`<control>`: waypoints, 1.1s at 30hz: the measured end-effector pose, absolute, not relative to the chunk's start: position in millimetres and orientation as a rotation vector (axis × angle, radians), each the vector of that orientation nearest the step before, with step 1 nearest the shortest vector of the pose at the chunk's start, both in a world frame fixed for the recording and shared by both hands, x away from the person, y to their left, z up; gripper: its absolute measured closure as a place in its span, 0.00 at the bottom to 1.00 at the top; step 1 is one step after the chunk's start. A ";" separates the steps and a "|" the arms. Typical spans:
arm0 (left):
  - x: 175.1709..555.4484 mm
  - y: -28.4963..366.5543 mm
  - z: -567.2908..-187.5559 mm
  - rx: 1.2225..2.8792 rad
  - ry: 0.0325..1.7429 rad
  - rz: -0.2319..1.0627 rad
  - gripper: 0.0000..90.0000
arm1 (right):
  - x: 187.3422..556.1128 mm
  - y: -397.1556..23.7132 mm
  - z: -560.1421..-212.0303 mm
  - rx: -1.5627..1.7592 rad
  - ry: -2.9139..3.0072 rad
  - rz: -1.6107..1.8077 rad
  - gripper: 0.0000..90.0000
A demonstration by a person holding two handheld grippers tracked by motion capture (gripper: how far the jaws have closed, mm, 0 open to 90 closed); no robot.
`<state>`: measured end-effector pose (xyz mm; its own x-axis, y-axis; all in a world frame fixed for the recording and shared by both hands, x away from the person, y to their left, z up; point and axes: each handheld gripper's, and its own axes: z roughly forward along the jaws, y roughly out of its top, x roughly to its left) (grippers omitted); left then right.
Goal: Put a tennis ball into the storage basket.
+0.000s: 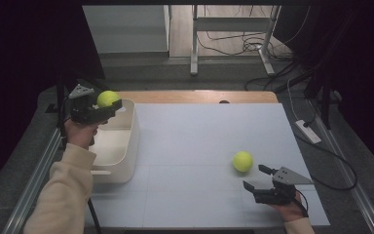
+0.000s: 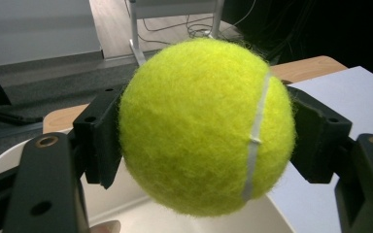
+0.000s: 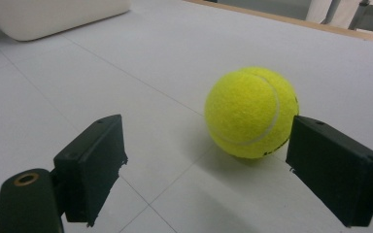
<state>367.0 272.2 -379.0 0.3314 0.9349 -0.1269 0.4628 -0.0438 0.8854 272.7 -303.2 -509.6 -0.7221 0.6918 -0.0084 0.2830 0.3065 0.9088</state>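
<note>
The left gripper [image 1: 108, 105], a blocky black plastic tool with a grey three-cornered plate on top, has its jaws clamped against opposite sides of a tennis ball [image 1: 108, 98], which it holds above the far end of the bin [image 1: 124, 161]. In the left gripper view the flat jaw pads press into the felt of that held ball [image 2: 206, 126] on both sides. The right gripper [image 1: 259, 177] rests near the table's near right corner with its jaws spread wide and nothing between them; in the right gripper view its square black pads stand either side of open table, the right one close beside the second tennis ball [image 3: 251, 111], though whether they touch I cannot tell.

The table [image 1: 195, 141] carries a smooth, matte white sheet marked by faint seams; a strip of bare wood shows along its far edge. The bin is a white plastic tub, rectangular with rounded corners, lying along the table's left edge with its long axis running from near to far; a small handle sticks out at its near end. Its pale interior, as far as it shows, holds nothing.

The second tennis ball [image 1: 242, 161] lies on the sheet toward the right edge, just beyond the right gripper. Both balls are fuzzy yellow-green spheres with a curved white seam; being round, they point no way.
</note>
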 end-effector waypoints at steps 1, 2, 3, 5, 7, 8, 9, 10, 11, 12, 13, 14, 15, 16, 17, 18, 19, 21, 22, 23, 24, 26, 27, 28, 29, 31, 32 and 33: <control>367.2 272.7 -379.5 1.664 1.278 0.634 0.29 | 272.7 -303.2 -509.6 0.869 2.180 1.393 0.16; 367.5 274.0 -380.5 1.666 1.282 0.635 0.29 | 272.7 -303.2 -509.5 0.869 2.180 1.393 0.16; 367.7 274.8 -381.2 1.666 1.286 0.634 0.29 | 272.7 -303.1 -509.6 0.869 2.180 1.393 0.16; 367.9 275.6 -381.9 1.665 1.290 0.635 0.29 | 272.8 -303.0 -509.7 0.868 2.180 1.393 0.16; 368.5 277.1 -383.3 1.665 1.296 0.633 0.29 | 272.8 -303.0 -509.7 0.868 2.180 1.393 0.16; 368.9 277.7 -384.3 1.665 1.302 0.632 0.29 | 272.8 -303.0 -509.7 0.868 2.180 1.393 0.16; 369.2 278.2 -385.2 1.666 1.305 0.629 0.29 | 272.8 -303.1 -509.7 0.869 2.180 1.392 0.16; 369.6 278.5 -386.4 1.670 1.309 0.626 0.29 | 272.8 -303.1 -509.7 0.869 2.179 1.392 0.16; 370.0 278.7 -387.3 1.674 1.311 0.625 0.29 | 272.9 -303.2 -509.6 0.869 2.180 1.393 0.16; 370.3 278.9 -387.9 1.675 1.313 0.622 0.29 | 272.9 -303.1 -509.6 0.869 2.179 1.393 0.16; 370.8 279.3 -388.8 1.678 1.316 0.618 0.29 | 272.8 -303.0 -509.7 0.869 2.180 1.393 0.16; 371.2 279.6 -389.6 1.679 1.320 0.614 0.29 | 272.8 -302.9 -509.7 0.868 2.181 1.392 0.16; 371.2 279.6 -389.6 1.679 1.320 0.614 0.29 | 272.8 -302.9 -509.7 0.868 2.181 1.392 0.16; 371.6 279.9 -390.3 1.681 1.323 0.614 0.29 | 272.7 -302.9 -509.7 0.868 2.181 1.392 0.16; 371.9 280.0 -390.7 1.683 1.326 0.616 0.29 | 272.8 -302.9 -509.7 0.868 2.181 1.392 0.16; 372.8 280.3 -392.0 1.692 1.334 0.612 0.29 | 272.8 -302.9 -509.7 0.868 2.181 1.393 0.16; 372.8 280.3 -392.0 1.692 1.334 0.612 0.29 | 272.9 -302.9 -509.8 0.869 2.181 1.393 0.16; 374.0 280.7 -393.5 1.697 1.344 0.610 0.29 | 272.9 -302.8 -509.8 0.869 2.182 1.393 0.16; 374.6 281.2 -394.4 1.701 1.352 0.608 0.29 | 272.9 -302.7 -509.8 0.868 2.182 1.392 0.16; 375.3 281.6 -395.2 1.704 1.360 0.611 0.29 | 272.9 -302.7 -509.9 0.868 2.183 1.392 0.16; 375.3 281.6 -395.2 1.704 1.360 0.611 0.29 | 272.9 -302.7 -509.9 0.868 2.183 1.392 0.16; 376.0 281.9 -396.4 1.710 1.367 0.609 0.29 | 272.9 -302.6 -509.9 0.868 2.183 1.392 0.16; 376.0 281.9 -396.4 1.710 1.367 0.609 0.29 | 272.9 -302.6 -509.9 0.868 2.183 1.392 0.16; 376.3 281.7 -397.0 1.715 1.373 0.609 0.29 | 272.9 -302.7 -509.9 0.868 2.183 1.392 0.16; 376.7 281.6 -397.5 1.723 1.378 0.610 0.29 | 272.9 -302.7 -509.9 0.869 2.183 1.392 0.16; 377.0 281.5 -398.1 1.728 1.381 0.610 0.29 | 272.9 -302.6 -510.0 0.869 2.183 1.392 0.16; 377.6 281.3 -399.0 1.737 1.387 0.606 0.29 | 272.8 -302.5 -510.0 0.868 2.183 1.391 0.16; 378.2 281.0 -400.5 1.749 1.395 0.612 0.29 | 272.7 -302.4 -510.0 0.868 2.183 1.391 0.16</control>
<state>378.2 281.0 -400.5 0.2754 0.9554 -0.1062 0.5691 -0.0729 0.8190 272.7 -302.4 -510.0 -0.7231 0.6906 -0.0094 0.2834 0.3090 0.9079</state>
